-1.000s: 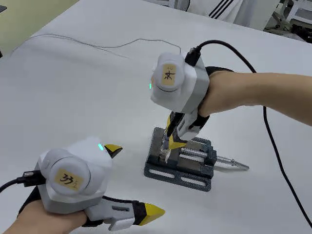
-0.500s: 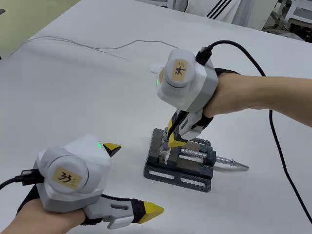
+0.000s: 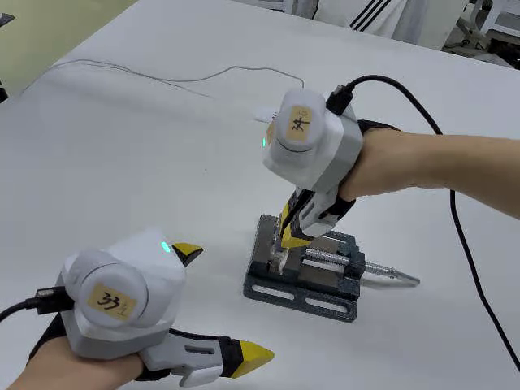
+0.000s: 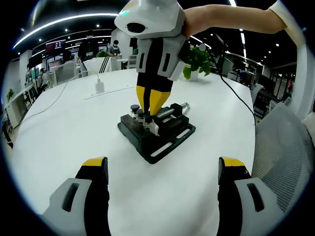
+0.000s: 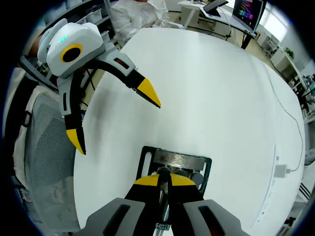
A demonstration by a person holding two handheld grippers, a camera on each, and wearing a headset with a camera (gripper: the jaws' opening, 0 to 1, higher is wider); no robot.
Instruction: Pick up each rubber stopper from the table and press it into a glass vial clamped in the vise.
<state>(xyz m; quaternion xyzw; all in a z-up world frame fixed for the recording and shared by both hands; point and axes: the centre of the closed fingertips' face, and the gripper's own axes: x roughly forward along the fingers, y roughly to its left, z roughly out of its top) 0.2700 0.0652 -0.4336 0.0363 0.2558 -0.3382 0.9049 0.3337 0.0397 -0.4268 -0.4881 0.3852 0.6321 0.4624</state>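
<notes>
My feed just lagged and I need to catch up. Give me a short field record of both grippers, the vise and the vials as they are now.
right gripper: shut, tips pointing down at the vials
left gripper: open, holding nothing, above the table, apart from the vise
vise: flat on the table
vials: clamped in a row, dark stoppers on those visible

Bright, even light from ceiling strips (image 4: 74, 21). Faint soft shadows on white table (image 3: 122, 162). Sharp centre; fisheye bending at gripper-view edges.

Right gripper (image 3: 289, 236) tips down over the vise (image 3: 301, 296) (jaws together), left gripper (image 3: 223, 302) spread wide, white table (image 3: 122, 146).
</notes>
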